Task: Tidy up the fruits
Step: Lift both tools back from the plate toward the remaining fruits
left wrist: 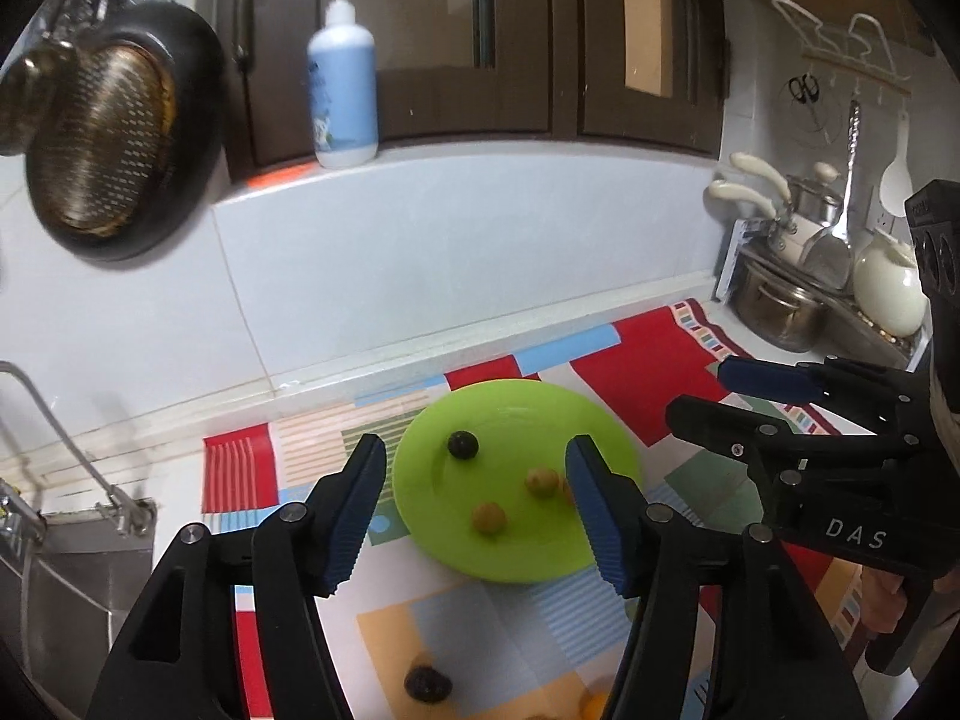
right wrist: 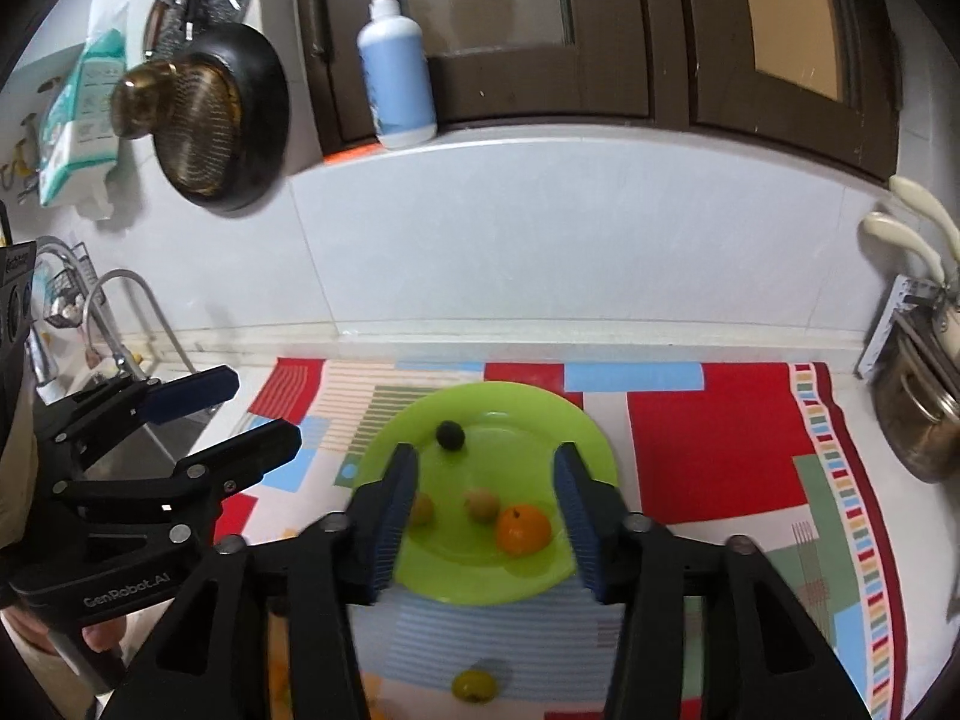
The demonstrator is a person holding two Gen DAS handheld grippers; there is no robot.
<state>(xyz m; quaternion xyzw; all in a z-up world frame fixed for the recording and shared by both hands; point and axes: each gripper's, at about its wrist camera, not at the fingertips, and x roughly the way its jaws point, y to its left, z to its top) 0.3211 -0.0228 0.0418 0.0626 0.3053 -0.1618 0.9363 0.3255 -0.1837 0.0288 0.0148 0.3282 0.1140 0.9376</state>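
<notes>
A lime green plate (left wrist: pixel 516 414) (right wrist: pixel 498 414) lies on a patchwork mat. On it are a dark round fruit (left wrist: pixel 462 444) (right wrist: pixel 450 435), two small tan fruits (left wrist: pixel 488 518) (left wrist: pixel 542 481) (right wrist: pixel 482 504) (right wrist: pixel 422 509) and an orange (right wrist: pixel 522 529). My left gripper (left wrist: pixel 474 510) is open and empty above the plate's near edge. My right gripper (right wrist: pixel 483 525) is open and empty above the plate, the orange between its fingers. On the mat lie a dark fruit (left wrist: pixel 426 684), an orange fruit (left wrist: pixel 594 705) and a green fruit (right wrist: pixel 474 685).
A sink with a tap (right wrist: pixel 129 315) is at the left. Pots and a white teapot (left wrist: pixel 888 288) stand at the right. A pan (left wrist: pixel 120 144) hangs on the tiled wall. A soap bottle (right wrist: pixel 396 66) stands on the ledge.
</notes>
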